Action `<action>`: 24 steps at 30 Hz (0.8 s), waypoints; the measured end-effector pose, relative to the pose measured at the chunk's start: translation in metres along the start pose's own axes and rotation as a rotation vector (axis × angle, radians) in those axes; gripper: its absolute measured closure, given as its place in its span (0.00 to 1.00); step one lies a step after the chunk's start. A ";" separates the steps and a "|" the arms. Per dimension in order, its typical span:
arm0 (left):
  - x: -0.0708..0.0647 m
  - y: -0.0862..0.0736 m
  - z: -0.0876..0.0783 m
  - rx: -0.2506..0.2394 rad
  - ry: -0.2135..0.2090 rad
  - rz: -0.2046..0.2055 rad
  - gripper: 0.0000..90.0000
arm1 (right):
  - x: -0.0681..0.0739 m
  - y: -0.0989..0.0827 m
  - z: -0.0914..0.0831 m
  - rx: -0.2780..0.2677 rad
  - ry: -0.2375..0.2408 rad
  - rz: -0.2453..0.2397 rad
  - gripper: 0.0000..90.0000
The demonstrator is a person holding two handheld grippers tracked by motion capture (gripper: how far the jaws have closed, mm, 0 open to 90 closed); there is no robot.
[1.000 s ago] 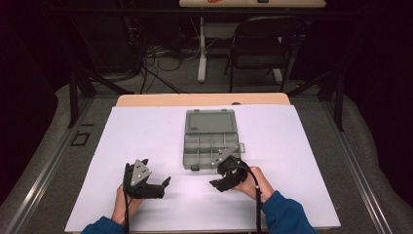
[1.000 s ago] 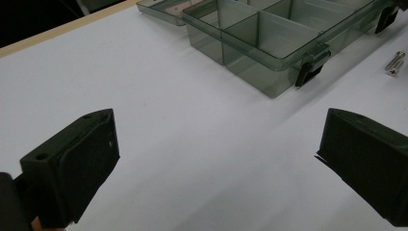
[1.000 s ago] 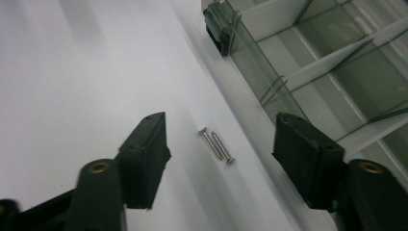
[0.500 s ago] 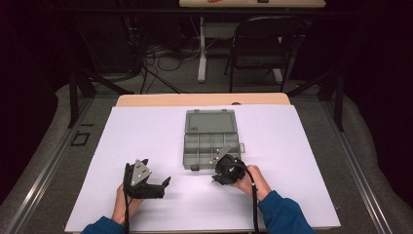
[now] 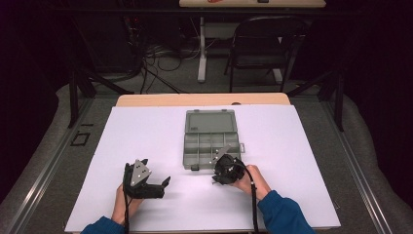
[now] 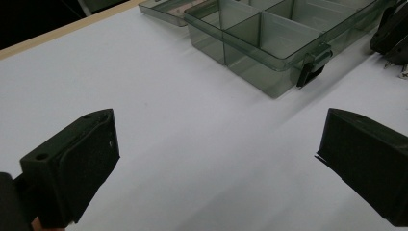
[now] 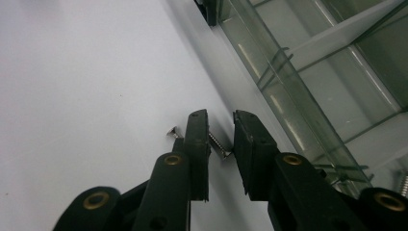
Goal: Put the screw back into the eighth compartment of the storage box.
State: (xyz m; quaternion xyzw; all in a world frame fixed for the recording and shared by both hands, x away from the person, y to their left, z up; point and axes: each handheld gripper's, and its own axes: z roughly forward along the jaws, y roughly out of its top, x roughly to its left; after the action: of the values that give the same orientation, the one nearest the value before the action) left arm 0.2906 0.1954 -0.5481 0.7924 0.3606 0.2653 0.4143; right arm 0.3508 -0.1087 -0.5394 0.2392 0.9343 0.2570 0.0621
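A grey see-through compartment box (image 5: 209,146) lies open at mid-table with its lid (image 5: 210,120) folded back. My right gripper (image 5: 225,171) tips down at the table just in front of the box's front wall (image 7: 288,101). Its jaws (image 7: 220,118) stand a narrow gap apart over a small silver screw (image 7: 219,145) lying flat on the white table; the left jaw covers the screw's middle. My left gripper (image 5: 155,185) rests near the front left, wide open with nothing between its jaws (image 6: 219,130), pointing toward the box (image 6: 269,43).
White paper (image 5: 146,136) covers the table, with a wooden edge (image 5: 195,99) at the back. The box's front latch (image 6: 312,67) sticks out toward me. A folding chair (image 5: 263,44) and cables stand on the floor beyond the table.
My right gripper has shifted slightly left and tipped down onto the table at the box's front edge. The left gripper has stayed put.
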 end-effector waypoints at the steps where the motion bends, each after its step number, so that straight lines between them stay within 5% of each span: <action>1: 0.000 0.000 0.000 0.001 0.000 0.000 0.00 | 0.000 0.000 0.000 0.000 0.001 0.000 0.85; 24: 0.001 0.000 -0.001 0.002 0.001 0.005 0.00 | 0.002 0.001 -0.008 -0.005 0.002 -0.004 0.97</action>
State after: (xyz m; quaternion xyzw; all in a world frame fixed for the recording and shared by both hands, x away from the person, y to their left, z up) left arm 0.2905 0.1962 -0.5479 0.7935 0.3591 0.2666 0.4127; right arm 0.3472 -0.1108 -0.5319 0.2368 0.9342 0.2595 0.0626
